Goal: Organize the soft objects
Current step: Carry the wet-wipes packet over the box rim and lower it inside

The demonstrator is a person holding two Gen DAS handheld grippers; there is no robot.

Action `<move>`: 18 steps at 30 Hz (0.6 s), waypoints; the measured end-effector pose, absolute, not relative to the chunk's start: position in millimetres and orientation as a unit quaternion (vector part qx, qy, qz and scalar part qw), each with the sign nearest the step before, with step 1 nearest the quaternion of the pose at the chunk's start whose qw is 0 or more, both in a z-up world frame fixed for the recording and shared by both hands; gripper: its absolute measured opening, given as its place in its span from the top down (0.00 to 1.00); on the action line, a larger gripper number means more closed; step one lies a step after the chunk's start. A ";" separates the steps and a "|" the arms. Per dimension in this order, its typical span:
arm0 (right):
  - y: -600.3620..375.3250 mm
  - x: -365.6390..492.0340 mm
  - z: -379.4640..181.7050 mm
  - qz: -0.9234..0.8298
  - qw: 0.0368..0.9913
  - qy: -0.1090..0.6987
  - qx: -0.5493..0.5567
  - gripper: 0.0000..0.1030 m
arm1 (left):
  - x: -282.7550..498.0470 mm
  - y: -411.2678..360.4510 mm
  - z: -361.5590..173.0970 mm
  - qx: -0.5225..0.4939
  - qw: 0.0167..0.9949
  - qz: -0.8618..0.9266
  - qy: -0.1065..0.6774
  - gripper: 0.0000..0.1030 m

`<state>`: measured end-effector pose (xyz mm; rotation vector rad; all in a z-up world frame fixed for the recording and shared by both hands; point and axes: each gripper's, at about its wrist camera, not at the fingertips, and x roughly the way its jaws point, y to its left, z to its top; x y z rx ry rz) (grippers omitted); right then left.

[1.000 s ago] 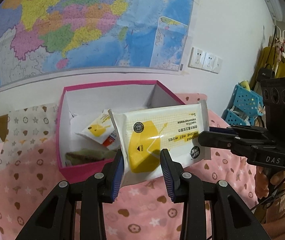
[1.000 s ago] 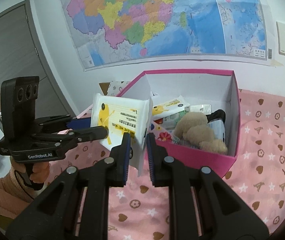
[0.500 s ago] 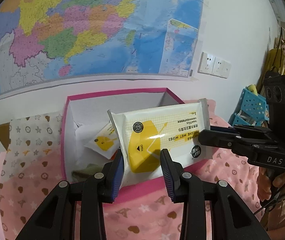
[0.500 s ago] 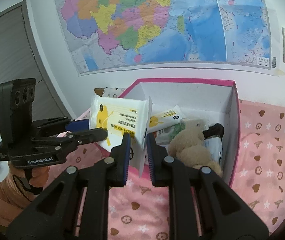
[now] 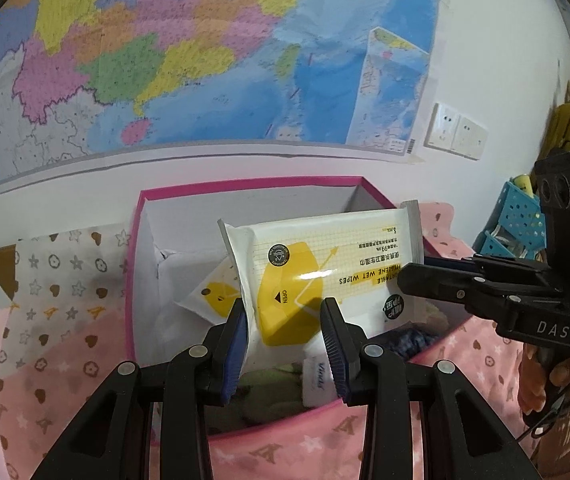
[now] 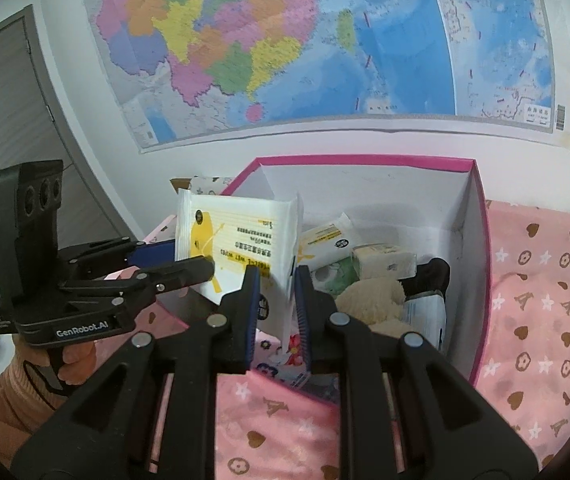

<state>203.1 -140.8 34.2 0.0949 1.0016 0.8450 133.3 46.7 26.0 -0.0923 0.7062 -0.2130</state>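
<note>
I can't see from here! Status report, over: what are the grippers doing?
Left hand-held gripper and right hand-held gripper both shut on wet wipes pack. Pack hanging over pink box. Plush toy and packets underneath.

Wipes pk btwn both tools, over box

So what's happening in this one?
A person holds one wet wipes pack between two handheld grippers. The left gripper clamps its yellow-flap end, the right gripper pinches the other end's sealed edge. The pack hangs over the open pink box, not yet set down. Inside the box lie another wipes pack, a plush toy and other small items.
</note>
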 end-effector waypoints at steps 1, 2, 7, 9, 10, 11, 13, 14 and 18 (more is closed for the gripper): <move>-139.3 206.1 31.2 0.390 0.791 0.469 0.044 0.80 | 136.6 47.7 24.3 -0.048 0.930 -0.103 0.349 0.65; -138.6 208.2 28.9 0.388 0.790 0.472 0.045 0.80 | 139.0 48.2 22.9 -0.050 0.929 -0.103 0.352 0.65; -134.8 218.1 14.0 0.376 0.785 0.490 0.049 0.76 | 151.5 51.0 12.9 -0.063 0.922 -0.098 0.369 0.65; -132.5 221.6 8.0 0.369 0.784 0.498 0.049 0.70 | 156.6 51.3 9.0 -0.065 0.919 -0.096 0.377 0.65; -130.9 223.2 4.1 0.363 0.784 0.502 0.047 0.68 | 159.5 51.7 6.4 -0.066 0.917 -0.094 0.381 0.65; -129.2 224.7 2.1 0.357 0.785 0.504 0.047 0.67 | 161.5 51.5 4.9 -0.066 0.916 -0.093 0.384 0.65; -126.6 225.1 -1.9 0.344 0.790 0.506 0.035 0.64 | 165.4 51.6 2.1 -0.064 0.915 -0.085 0.388 0.62; -126.3 224.5 -2.3 0.341 0.793 0.503 0.031 0.63 | 166.6 52.2 1.3 -0.064 0.916 -0.081 0.389 0.61; -130.2 219.7 -0.9 0.334 0.801 0.496 0.025 0.62 | 164.3 54.6 1.1 -0.069 0.918 -0.068 0.385 0.49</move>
